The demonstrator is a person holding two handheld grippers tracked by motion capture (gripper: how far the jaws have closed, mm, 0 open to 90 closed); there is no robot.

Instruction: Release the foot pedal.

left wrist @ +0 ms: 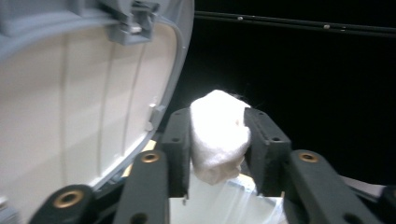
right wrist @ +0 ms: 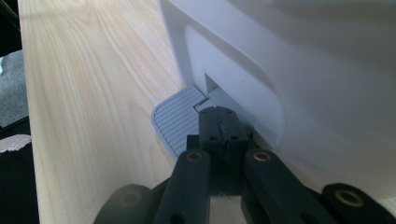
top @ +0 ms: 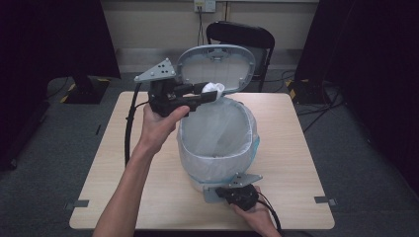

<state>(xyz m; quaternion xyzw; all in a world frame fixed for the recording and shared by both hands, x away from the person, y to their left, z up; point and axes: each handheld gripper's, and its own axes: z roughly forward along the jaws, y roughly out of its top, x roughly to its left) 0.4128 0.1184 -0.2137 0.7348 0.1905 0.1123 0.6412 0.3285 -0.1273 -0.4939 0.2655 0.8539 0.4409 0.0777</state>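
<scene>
Clamped on a white wad of tissue [left wrist: 218, 135], the left gripper [top: 210, 94] hangs above the far rim of the bin [top: 217, 148], just in front of its raised grey lid [top: 217, 61]. Low at the bin's near foot, the right gripper [right wrist: 219, 126] has its jaws pressed together, tips resting on the ribbed grey pedal [right wrist: 175, 119]. A white liner [top: 220, 131] lines the bin, which stands on the wooden table [top: 113, 163].

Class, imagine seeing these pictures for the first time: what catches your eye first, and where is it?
A lined pedal bin stands mid-table, its lid raised. Above its far rim the left tongs pinch a white wad. At the near base, the shut right tongs press the grey pedal.
</scene>
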